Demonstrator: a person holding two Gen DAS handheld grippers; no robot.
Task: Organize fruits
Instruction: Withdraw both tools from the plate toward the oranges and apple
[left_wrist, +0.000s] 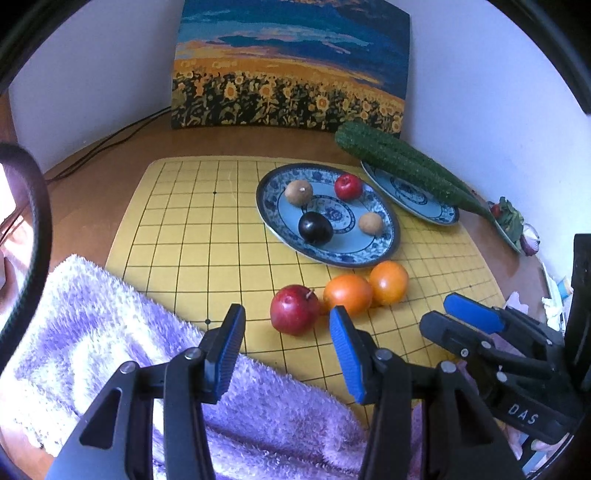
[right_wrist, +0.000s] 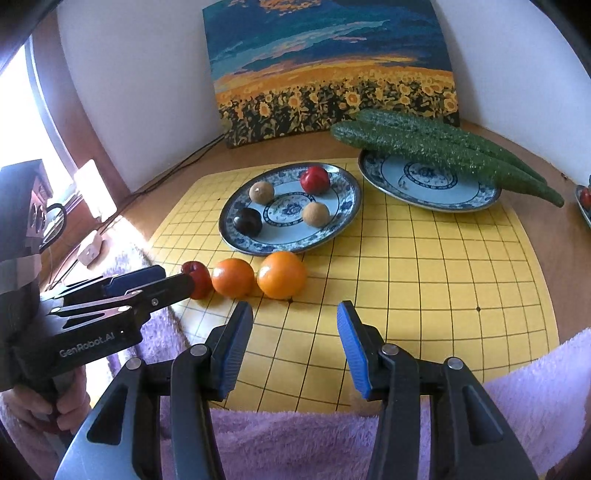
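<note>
**Four fruits plated, three loose on the grid mat**

Left wrist view: the left gripper (left_wrist: 286, 326) has its blue-padded jaws spread wide and holds nothing. Just beyond its tips a red apple (left_wrist: 294, 309) lies on the yellow grid mat (left_wrist: 192, 229), touching the nearer orange (left_wrist: 347, 294), which touches the second orange (left_wrist: 388, 282). Behind them the blue-patterned plate (left_wrist: 354, 254) carries four pieces, all apart from each other: a brown kiwi (left_wrist: 299, 192), a small red fruit (left_wrist: 348, 187), a dark plum (left_wrist: 315, 228) and a tan round fruit (left_wrist: 370, 223). A second plate (left_wrist: 424, 205) further right bears two cucumbers (left_wrist: 402, 166) that overhang its rim. The right gripper (left_wrist: 454, 314) shows at the right edge; I cannot tell its opening here. A purple towel (left_wrist: 110, 350) lies at the mat's near edge.

Right wrist view: the right gripper (right_wrist: 295, 325) is open and empty above the mat. The left gripper (right_wrist: 173, 275) reaches toward the apple, partly hiding it.
</note>
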